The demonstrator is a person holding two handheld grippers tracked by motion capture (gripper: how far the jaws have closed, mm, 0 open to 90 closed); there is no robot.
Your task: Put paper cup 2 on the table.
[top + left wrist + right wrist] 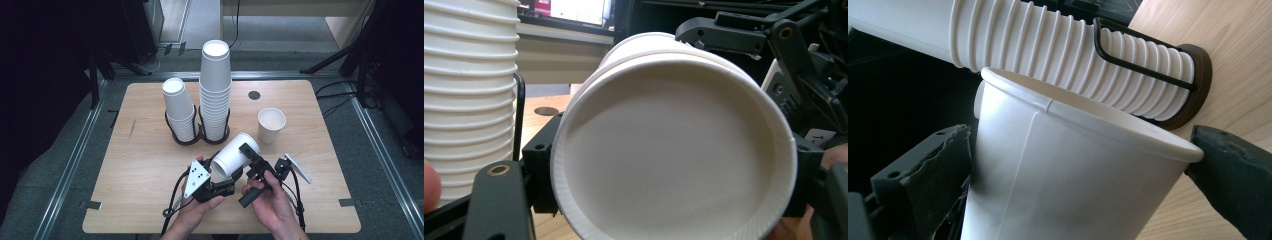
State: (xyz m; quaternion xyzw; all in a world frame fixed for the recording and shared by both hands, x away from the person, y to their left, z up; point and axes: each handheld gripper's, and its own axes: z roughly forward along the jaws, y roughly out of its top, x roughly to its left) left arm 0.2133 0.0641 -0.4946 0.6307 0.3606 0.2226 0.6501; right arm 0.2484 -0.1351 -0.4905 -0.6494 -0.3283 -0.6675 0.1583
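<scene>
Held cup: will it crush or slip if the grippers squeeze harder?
The cup looks like thin paper, so probably light and easily dented; its rolled rim likely stiffens the mouth. The smooth, tapered wall may slide between the jaws. Set down sideways, it would probably roll.

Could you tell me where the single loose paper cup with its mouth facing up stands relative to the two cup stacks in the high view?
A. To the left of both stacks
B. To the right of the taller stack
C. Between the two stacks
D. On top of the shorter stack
B: the upright cup stands alone on the table to the right of the taller stack, which is itself right of the shorter stack.
</scene>
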